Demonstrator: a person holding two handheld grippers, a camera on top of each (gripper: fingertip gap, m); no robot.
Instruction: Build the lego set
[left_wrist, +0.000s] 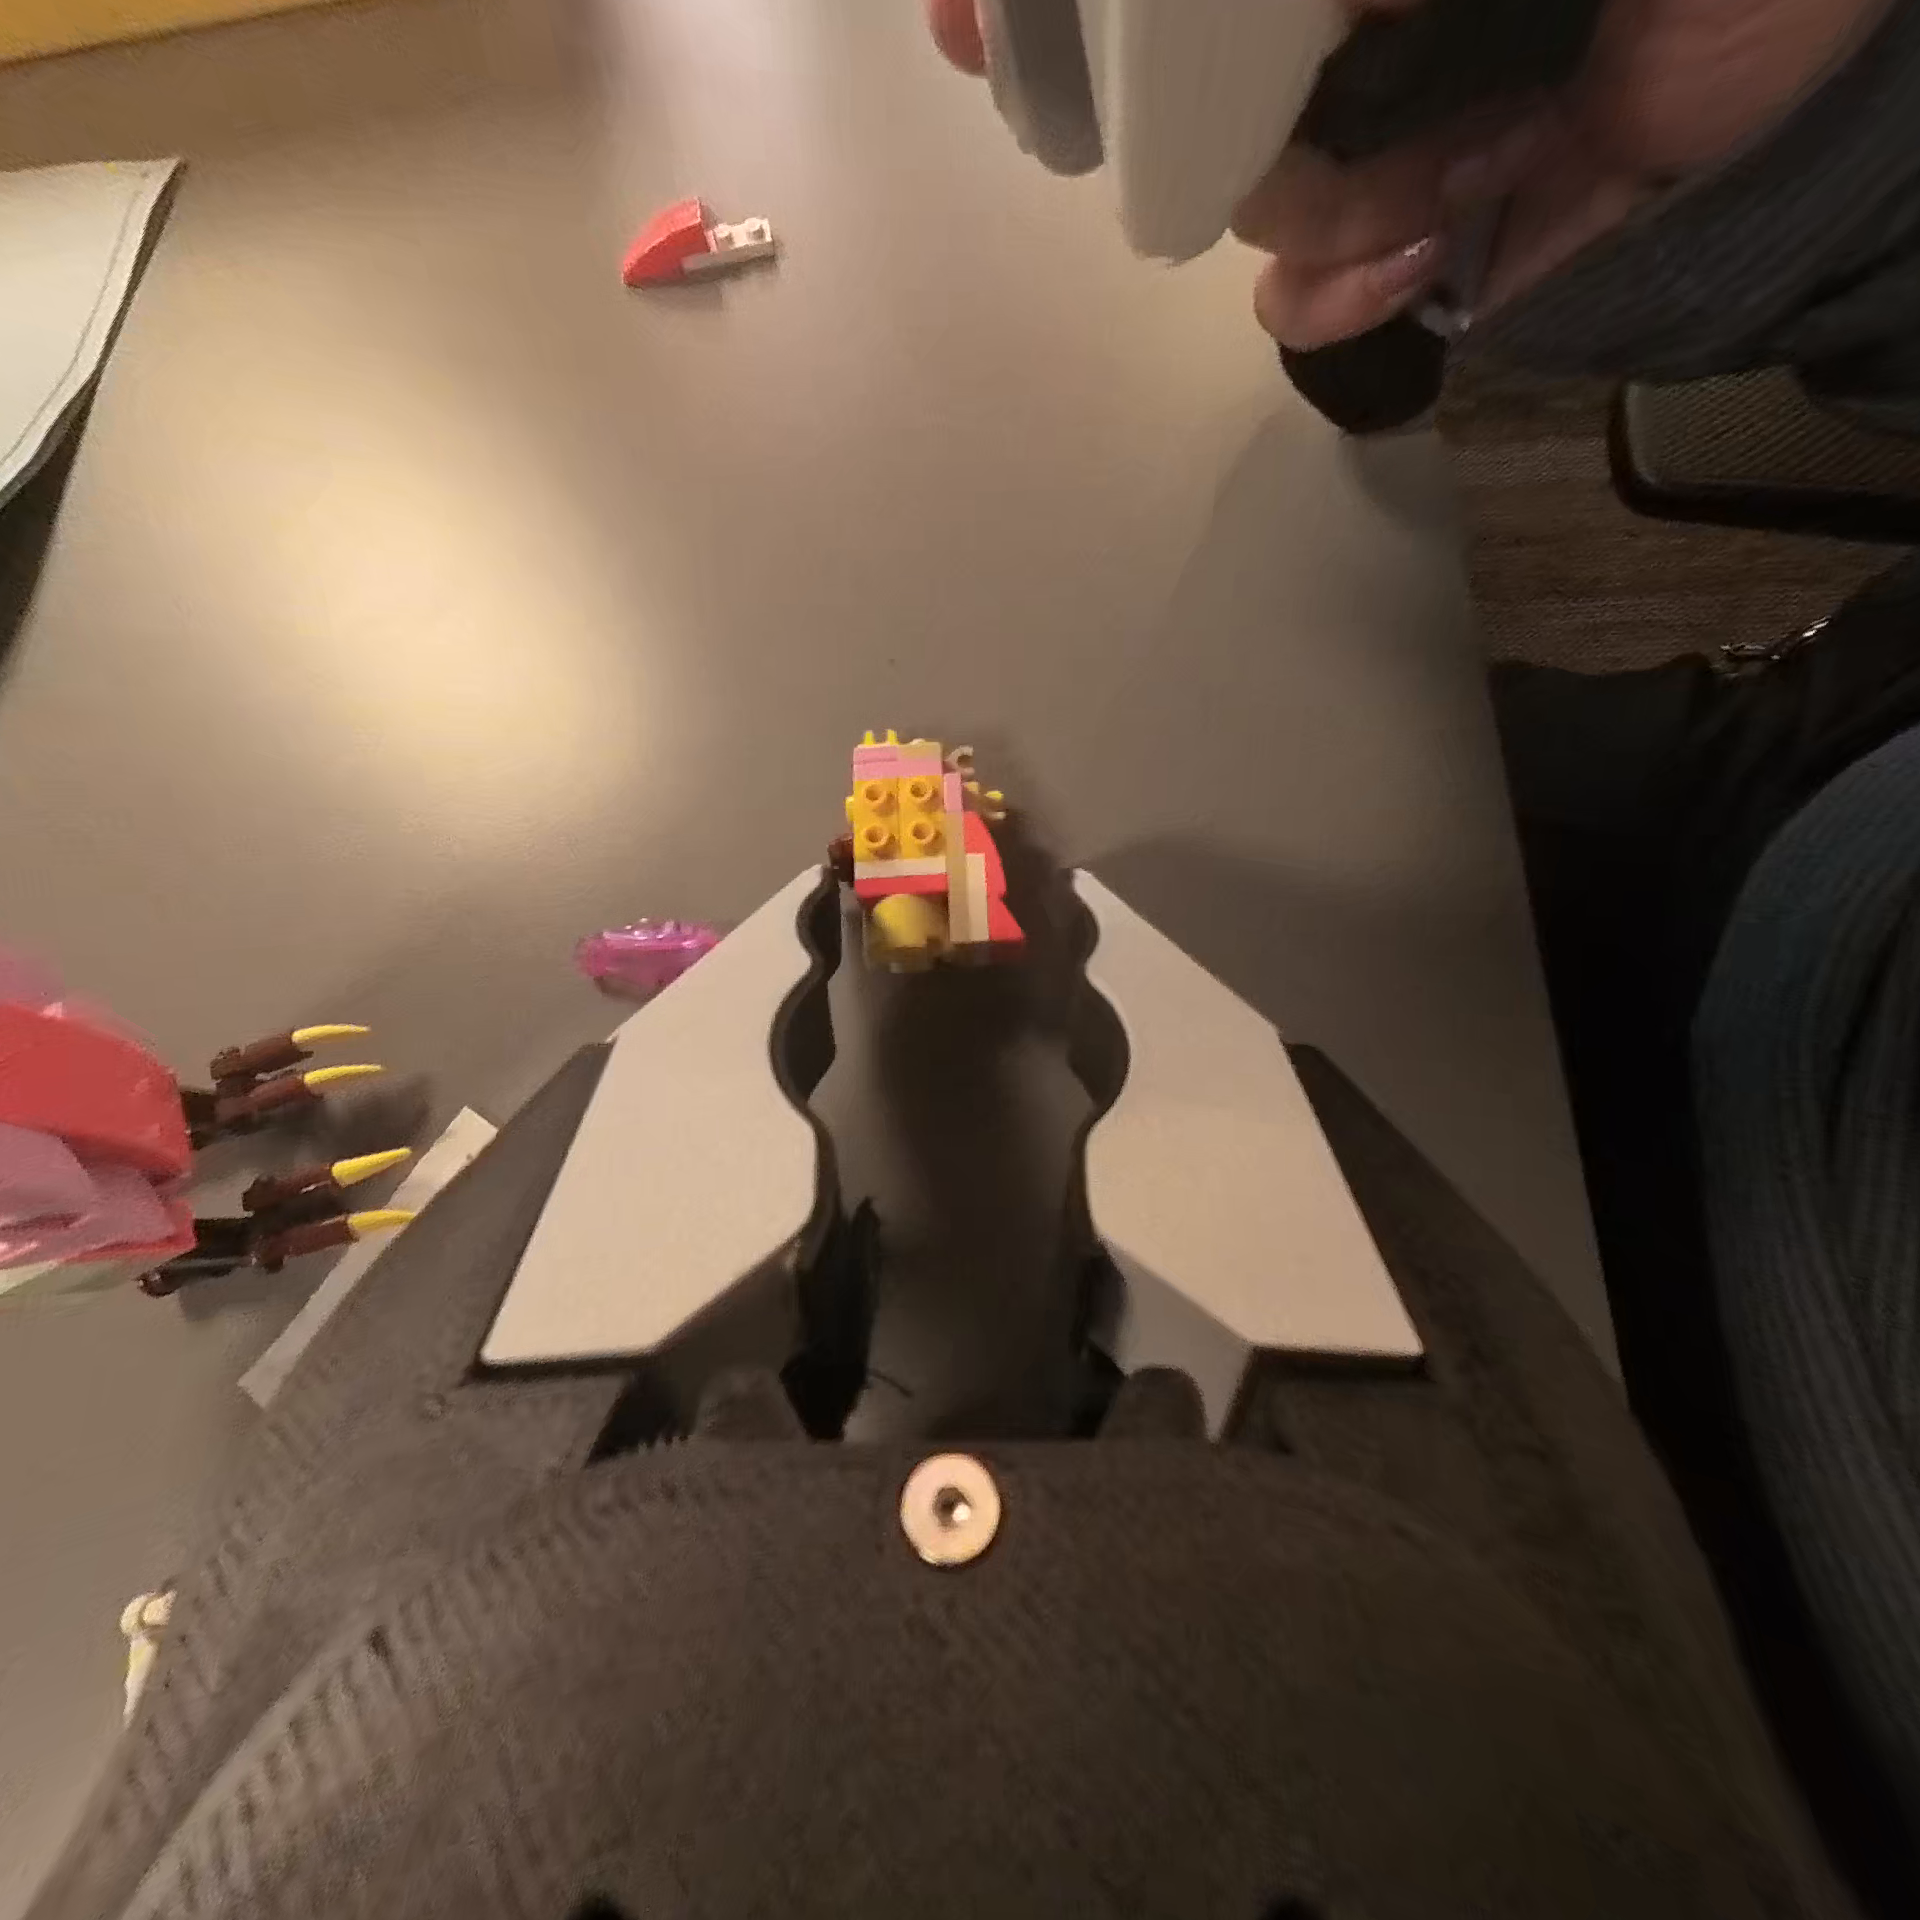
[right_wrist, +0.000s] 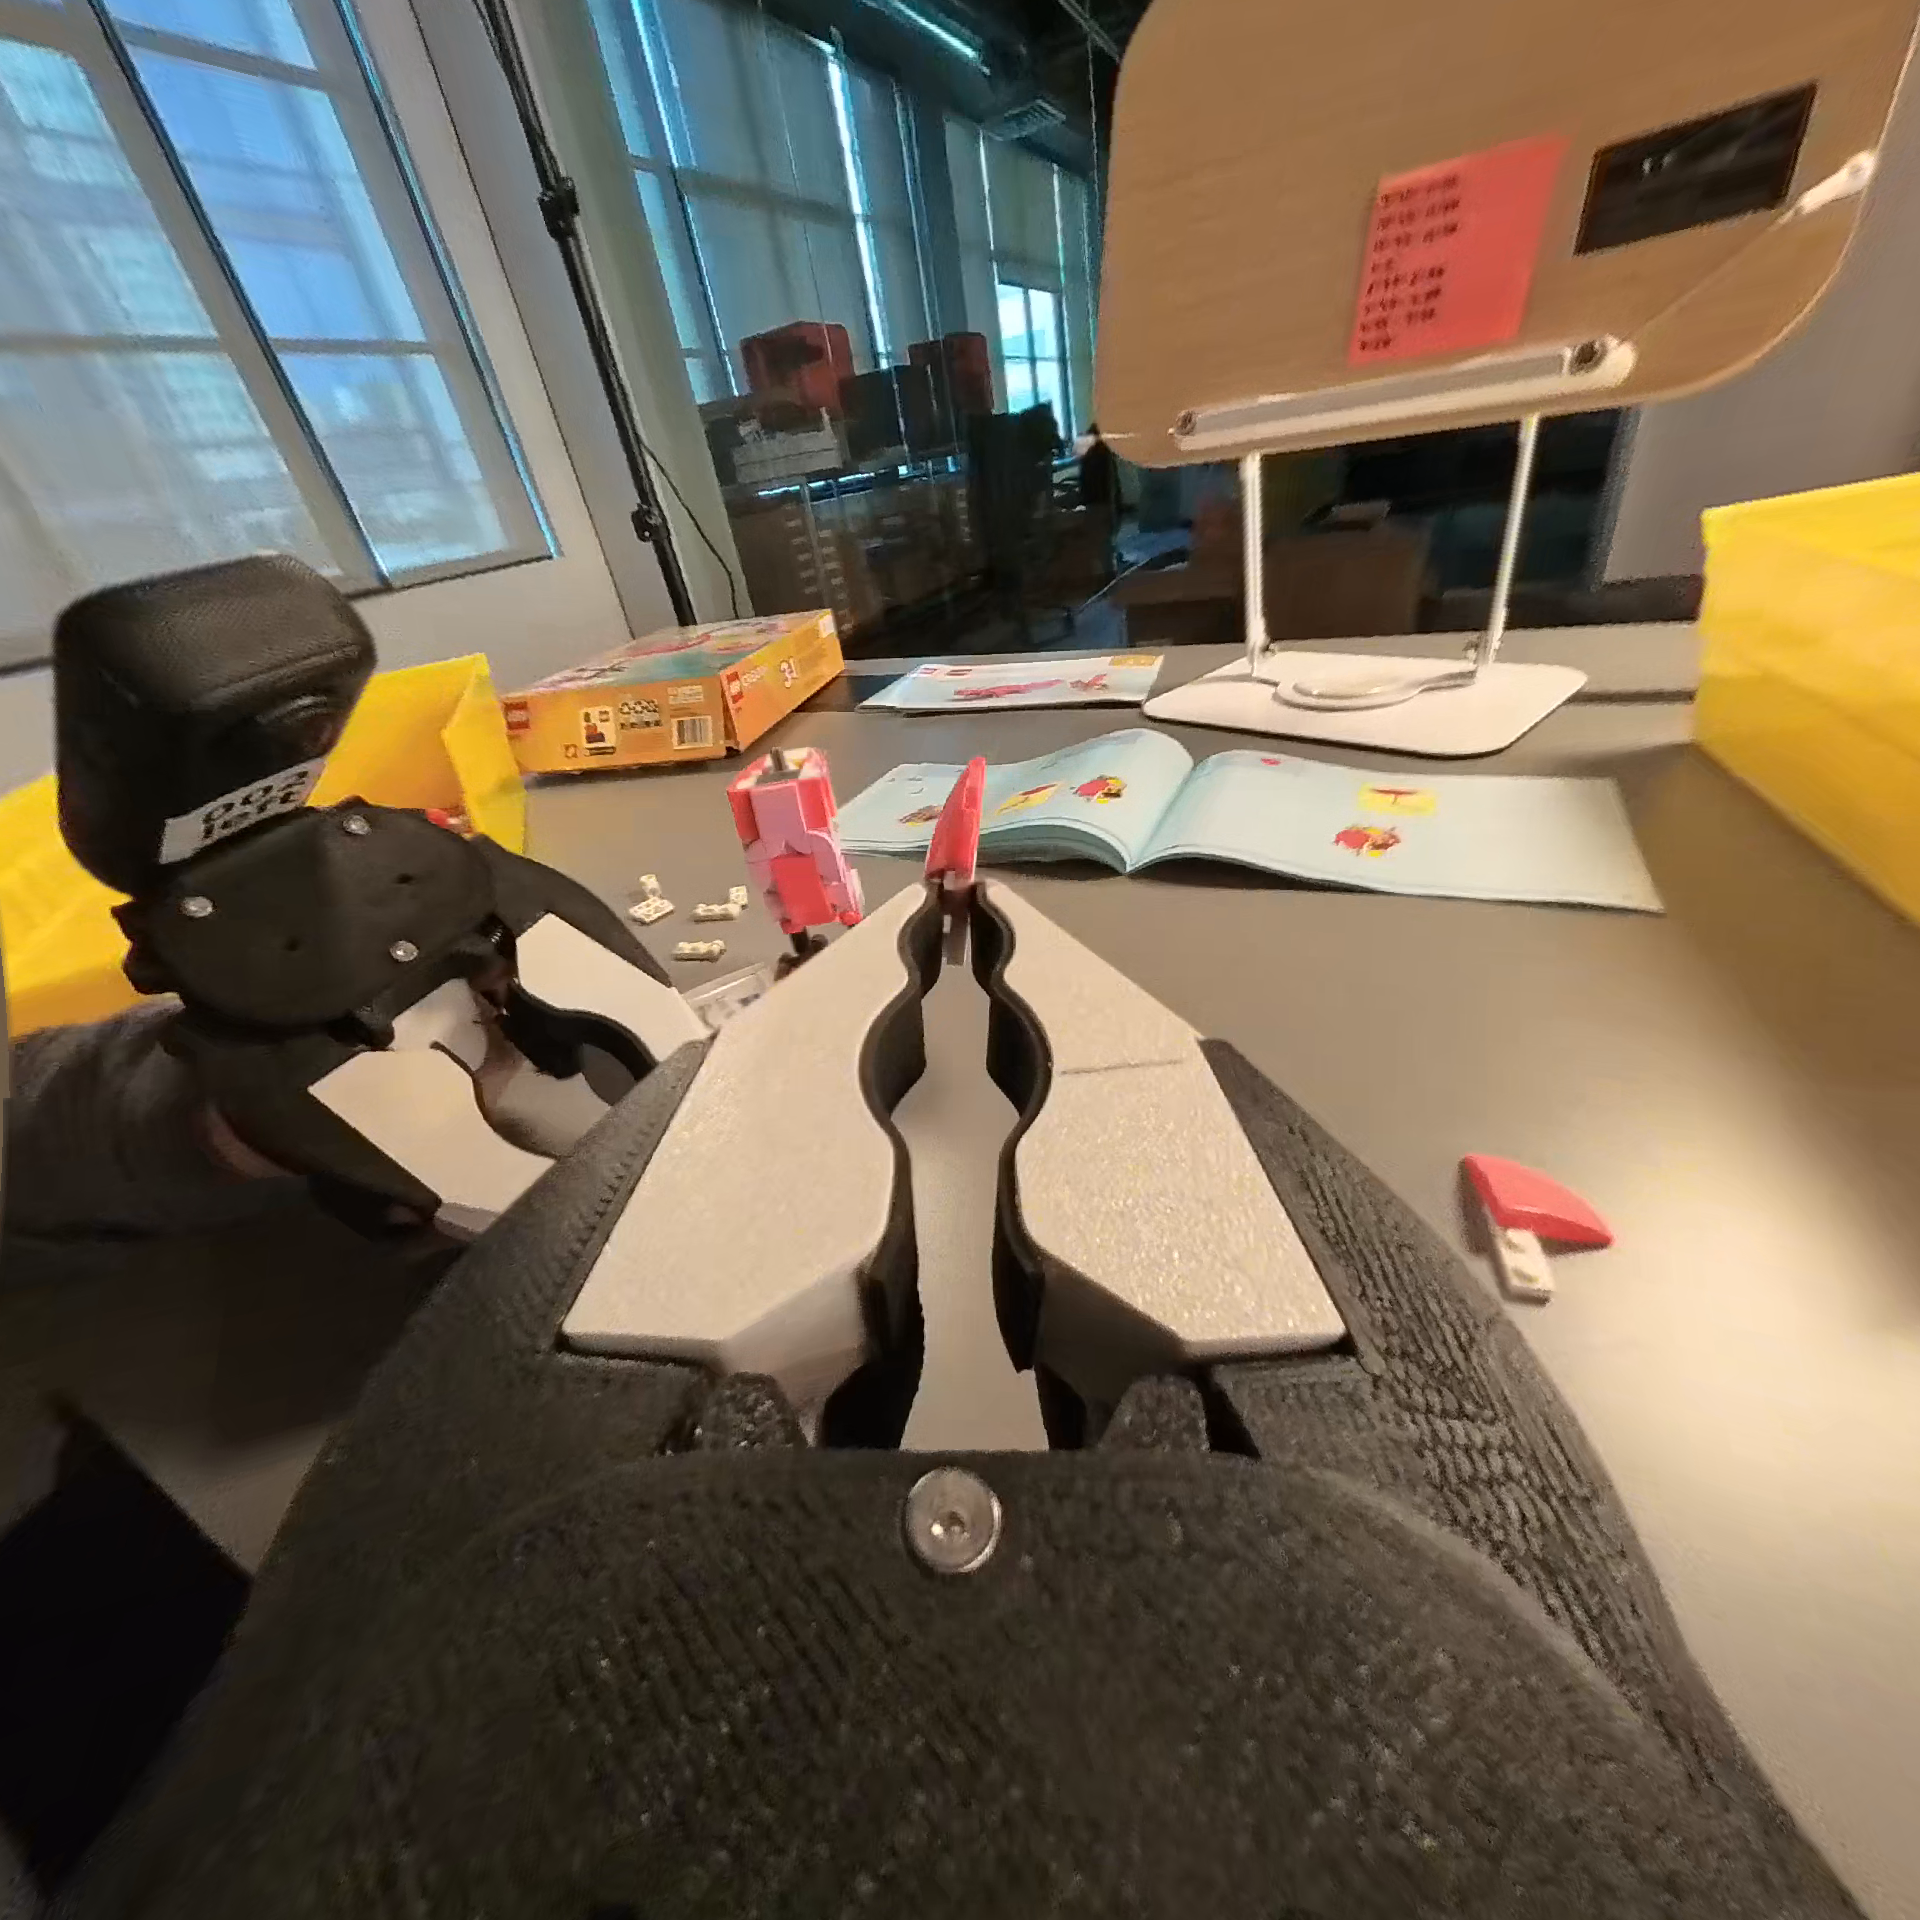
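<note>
- I am working at a smooth dark grey table (right_wrist: 1351, 1039) that is shining under a warm light.
- The room is looking big, with tall windows (right_wrist: 208, 312) on one side and shelves far at the back.
- A wooden board on a white stand (right_wrist: 1371, 686) is standing on the table, with a pink paper note (right_wrist: 1455, 249) stuck on it; the writing is too blurry to read.
- An orange toy brick box (right_wrist: 675, 696) is lying flat, with a logo and a bar code on it.
- A light blue picture booklet (right_wrist: 1247, 821) is lying open, and another thin one (right_wrist: 1018, 681) is lying shut behind it.
- Yellow bins (right_wrist: 1808, 665) are sitting at both sides.
- My right gripper (right_wrist: 954, 902) is pinching a thin red brick piece (right_wrist: 958, 821) that is sticking up from the tips.
- My left gripper (left_wrist: 940, 883) is standing half open, and a yellow, pink and red brick lump (left_wrist: 920, 852) is lying on the table between the tips; I cannot tell if the pads are pressing on it.
- A pink and red brick body (right_wrist: 795, 842) is standing near small white bits (right_wrist: 686, 914).
- A red curved piece (right_wrist: 1532, 1216) is lying alone on the table.
- A see-through pink piece (left_wrist: 644, 951) and yellow claws (left_wrist: 332, 1049) are lying near my left gripper.
</note>
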